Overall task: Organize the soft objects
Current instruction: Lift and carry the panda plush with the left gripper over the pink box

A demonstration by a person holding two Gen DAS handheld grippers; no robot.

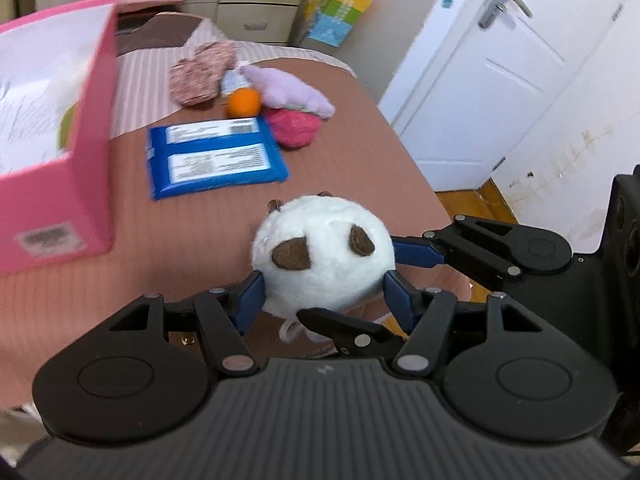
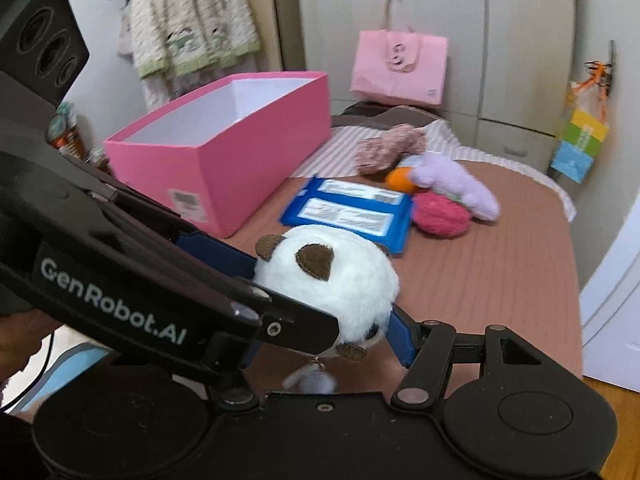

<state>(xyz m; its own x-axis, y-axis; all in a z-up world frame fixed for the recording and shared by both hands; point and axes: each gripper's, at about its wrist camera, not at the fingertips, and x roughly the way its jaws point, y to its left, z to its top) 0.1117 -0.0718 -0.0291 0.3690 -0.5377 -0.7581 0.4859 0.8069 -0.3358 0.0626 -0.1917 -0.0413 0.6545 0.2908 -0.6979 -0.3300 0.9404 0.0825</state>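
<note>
Right claw [image 1: 394, 256] on panda plush [image 1: 322, 256], only left wrist view's door [image 1: 492, 72].

White plush ball [image 1: 324, 256] with brown patches, pink box [image 2: 224, 156], blue packet [image 1: 216, 158], brown-striped bedspread [image 2: 480, 272].

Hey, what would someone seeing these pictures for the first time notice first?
A fluffy white plush ball with brown felt patches sits front and centre, pinched by both the left gripper and the right gripper. Behind it on the brown bedspread stands an open pink cardboard box.

Fluffy plush panda [image 1: 324, 254]; matt cardboard box [image 2: 224, 148].
</note>
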